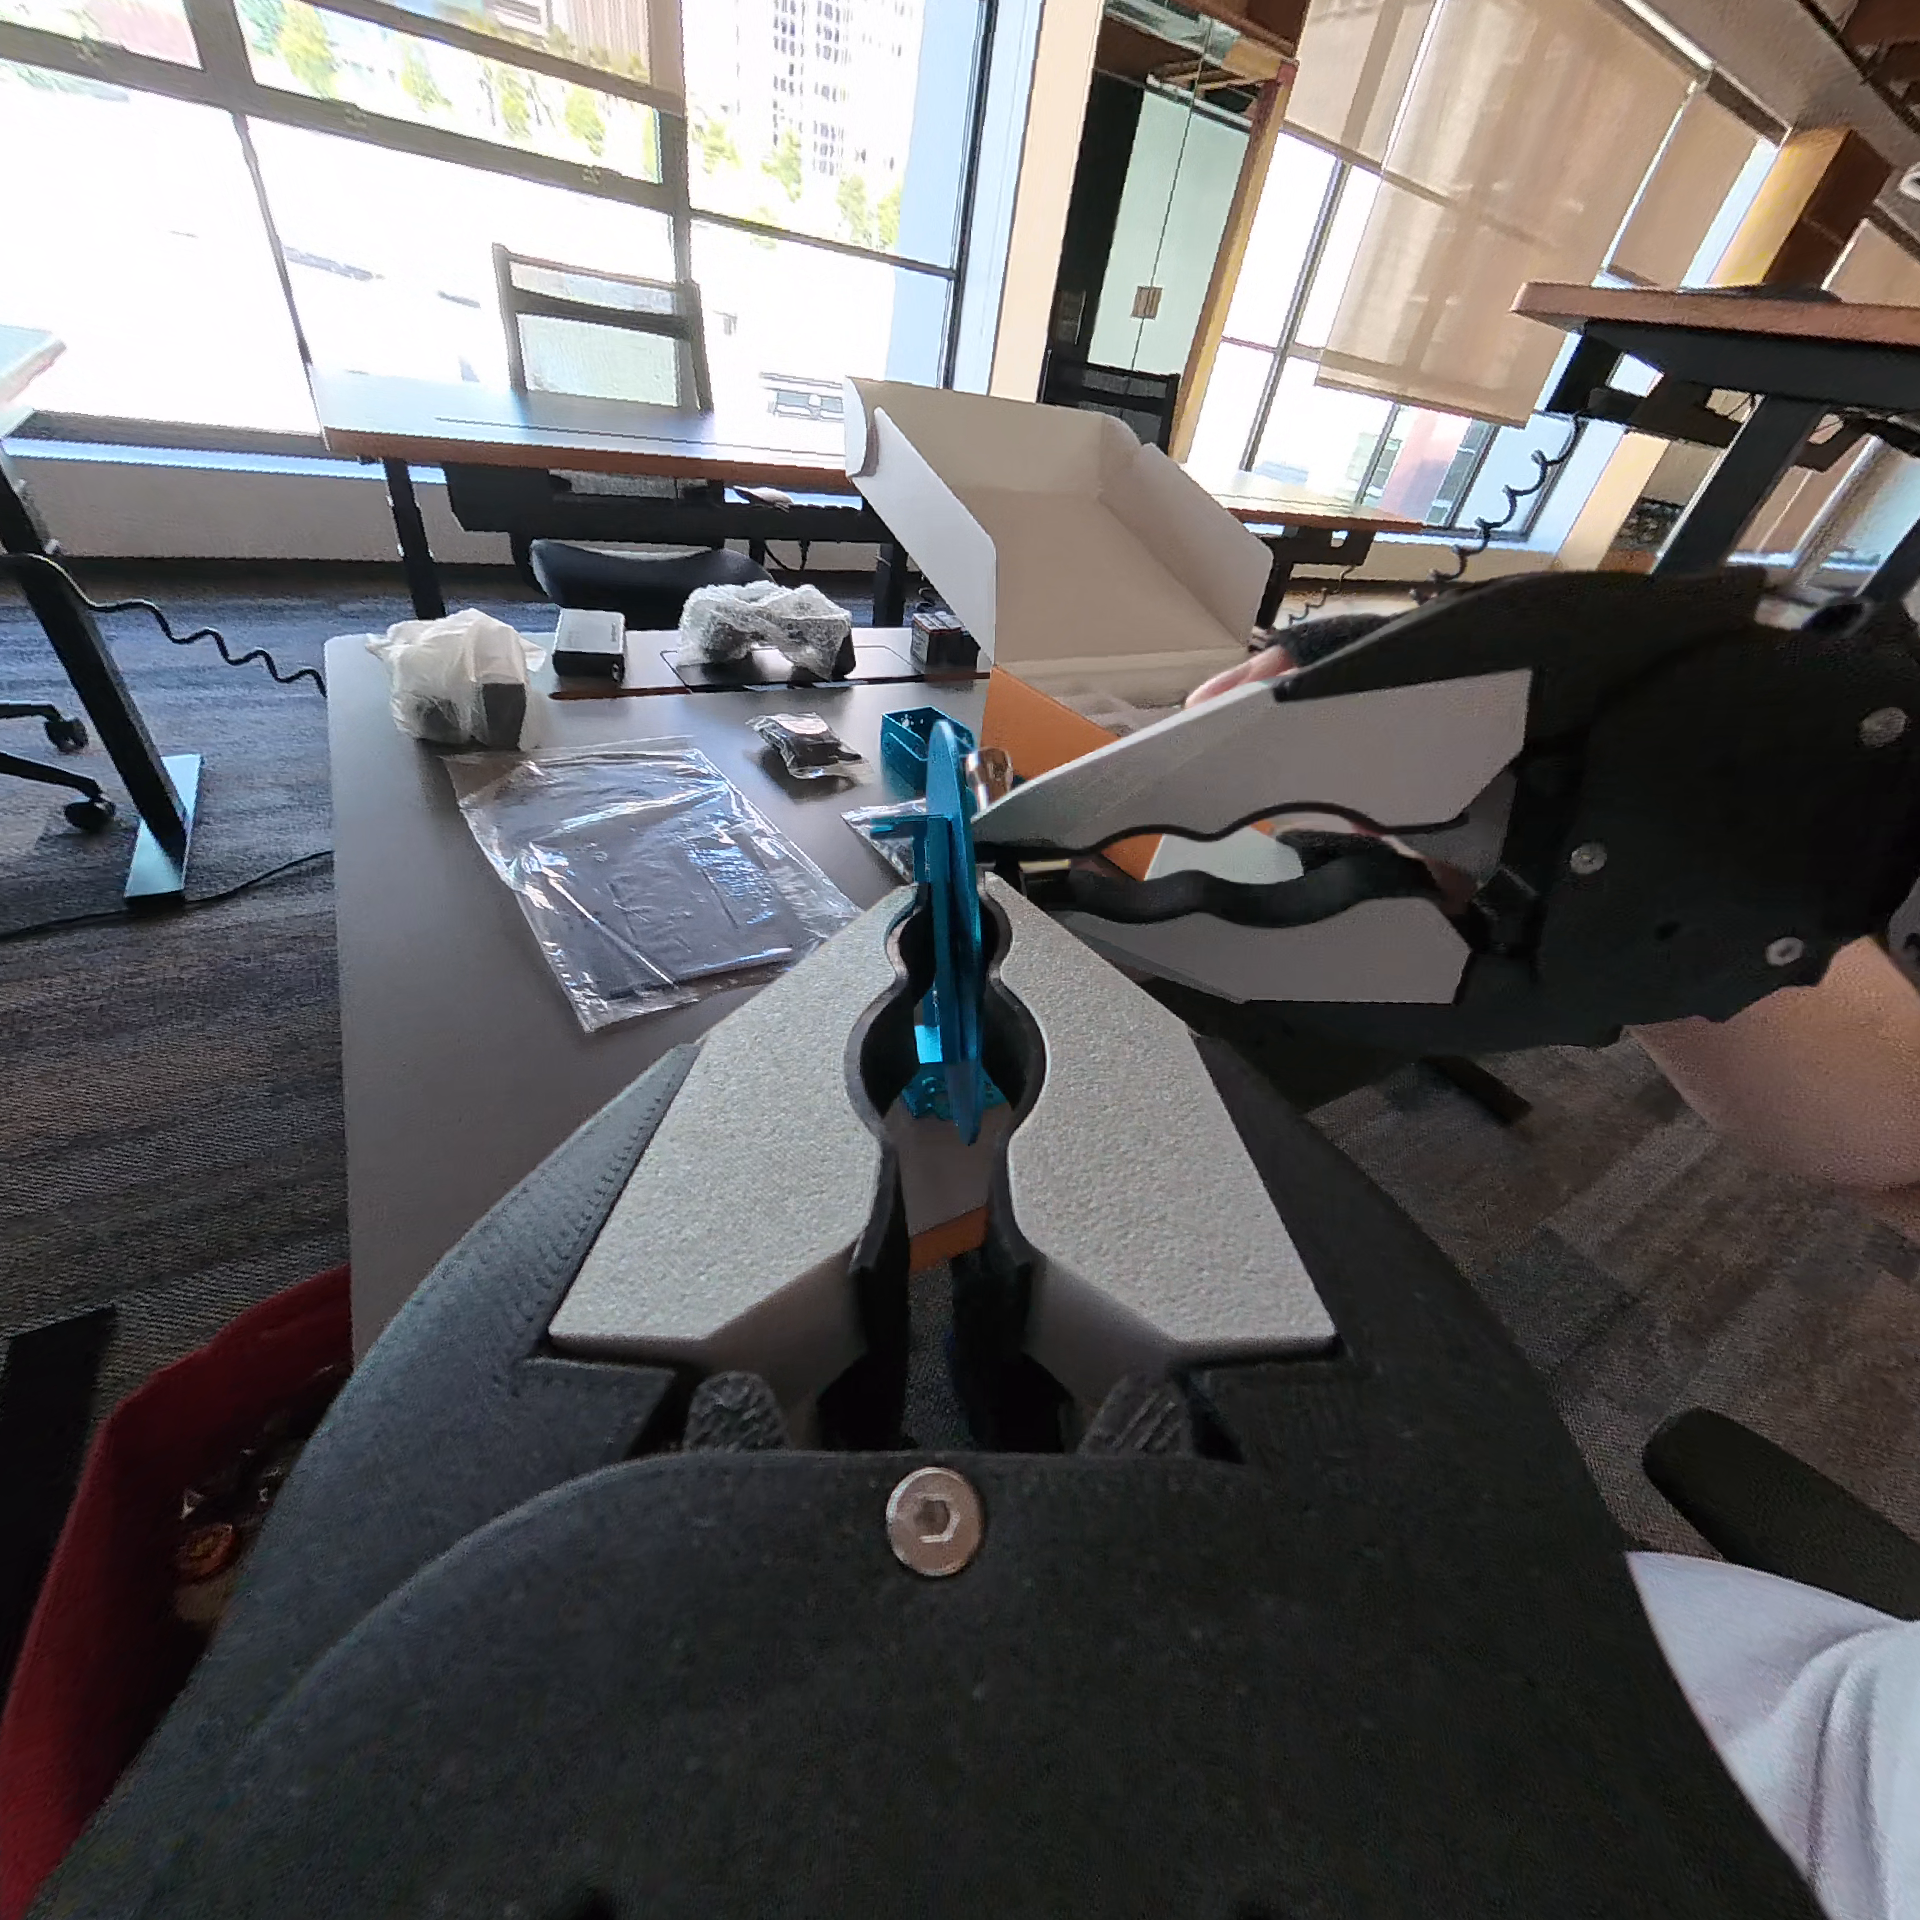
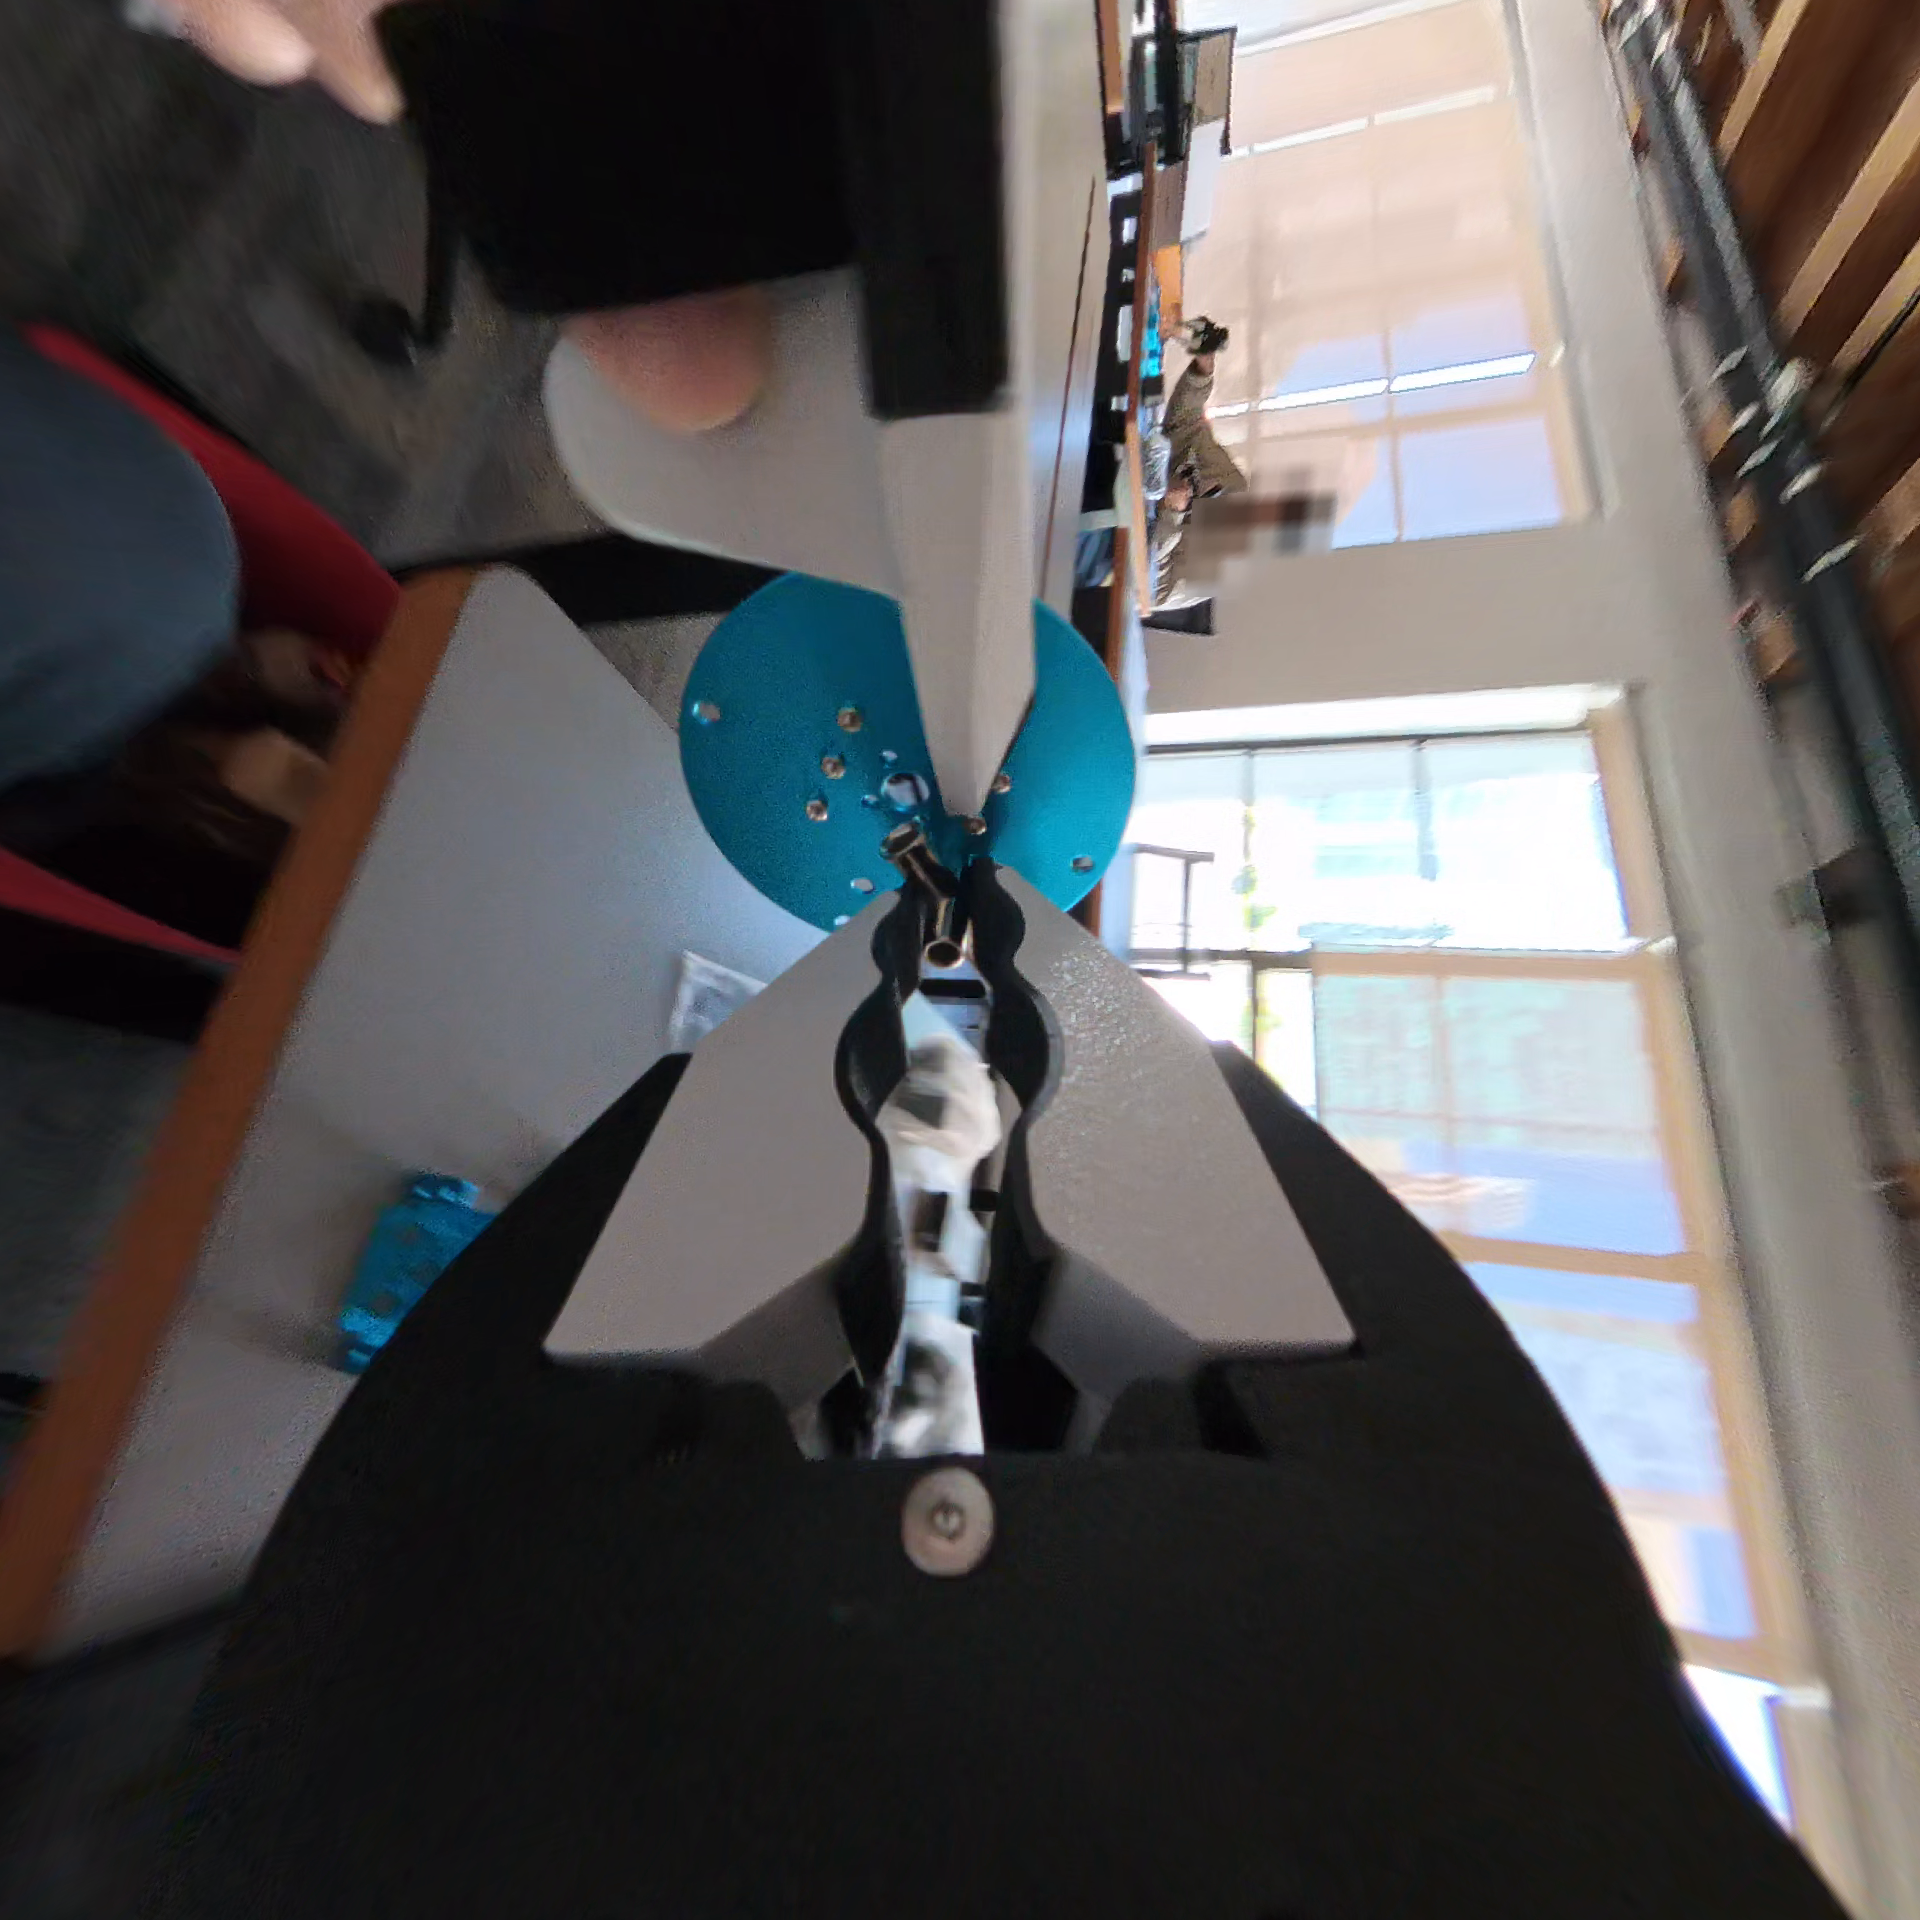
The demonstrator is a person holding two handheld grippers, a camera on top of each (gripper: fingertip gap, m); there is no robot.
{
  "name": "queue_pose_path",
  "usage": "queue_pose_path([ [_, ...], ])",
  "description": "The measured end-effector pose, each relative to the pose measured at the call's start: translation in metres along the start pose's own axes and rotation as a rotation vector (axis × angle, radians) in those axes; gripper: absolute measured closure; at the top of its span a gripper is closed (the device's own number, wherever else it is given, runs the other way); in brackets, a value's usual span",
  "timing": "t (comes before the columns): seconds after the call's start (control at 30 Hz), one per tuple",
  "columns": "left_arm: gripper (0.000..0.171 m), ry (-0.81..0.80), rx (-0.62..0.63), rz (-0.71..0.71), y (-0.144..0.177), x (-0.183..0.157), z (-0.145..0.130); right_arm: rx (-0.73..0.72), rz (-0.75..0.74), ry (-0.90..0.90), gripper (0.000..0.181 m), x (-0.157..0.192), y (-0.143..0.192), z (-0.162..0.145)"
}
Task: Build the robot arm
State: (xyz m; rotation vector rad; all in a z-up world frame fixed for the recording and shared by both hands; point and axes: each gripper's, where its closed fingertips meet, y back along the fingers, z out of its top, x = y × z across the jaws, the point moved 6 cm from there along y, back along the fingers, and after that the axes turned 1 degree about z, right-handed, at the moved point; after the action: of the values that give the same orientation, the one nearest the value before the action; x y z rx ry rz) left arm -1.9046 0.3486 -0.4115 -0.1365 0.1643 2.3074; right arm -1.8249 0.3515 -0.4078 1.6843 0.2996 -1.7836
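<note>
The left gripper (image 1: 948, 914) has its fingers closed narrowly on a blue metal disc (image 1: 951, 831), which stands edge-on between them with a blue bracket (image 1: 940, 1091) fixed to its lower part, all held in the air above the near edge of the worktop (image 1: 436, 987). The right gripper (image 2: 948, 894) comes in from the side, its fingers pinched on a small metal standoff (image 2: 930, 883) whose tip meets the face of the disc near the central holes. The disc looks like thin, stiff, painted metal: light, rigid and probably slick on its faces, so a grip across the flat faces near the rim, as here, seems soundest. The standoff is tiny and smooth, likely to slip or twist if held loosely, so it is best pinched along its barrel. Beyond the fingers, an open white box with an orange side (image 1: 1070, 582) stands just behind the disc, another blue part (image 1: 914, 743) and a small dark packet (image 1: 805, 743) lie near it, and a clear plastic bag with a dark sheet (image 1: 644, 873) lies flat farther left.
</note>
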Motion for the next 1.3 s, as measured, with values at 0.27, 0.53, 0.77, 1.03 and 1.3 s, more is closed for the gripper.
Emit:
queue_pose_path([
  [0.27, 0.168, 0.032, -0.050, 0.025, 0.000, 0.005, -0.002, -0.073, -0.015, -0.467, 0.172, 0.002, -0.007, -0.003],
  [0.53, 0.168, 0.099, -0.065, -0.013, -0.004, 0.008, -0.002, -0.022, -0.115, -0.099, 0.174, 0.004, -0.007, -0.002],
  [0.77, 0.168, -0.003, -0.171, 0.083, -0.005, 0.006, -0.001, -0.128, -0.020, -0.714, 0.171, -0.003, -0.011, -0.008],
  [1.03, 0.168, -0.002, -0.180, 0.109, -0.012, 0.015, -0.015, -0.347, 0.032, -1.261, 0.172, 0.015, -0.026, -0.022],
  [1.3, 0.168, 0.075, -0.121, 0.068, -0.012, 0.019, -0.008, -0.078, -0.080, -0.324, 0.174, 0.004, -0.024, -0.012],
])
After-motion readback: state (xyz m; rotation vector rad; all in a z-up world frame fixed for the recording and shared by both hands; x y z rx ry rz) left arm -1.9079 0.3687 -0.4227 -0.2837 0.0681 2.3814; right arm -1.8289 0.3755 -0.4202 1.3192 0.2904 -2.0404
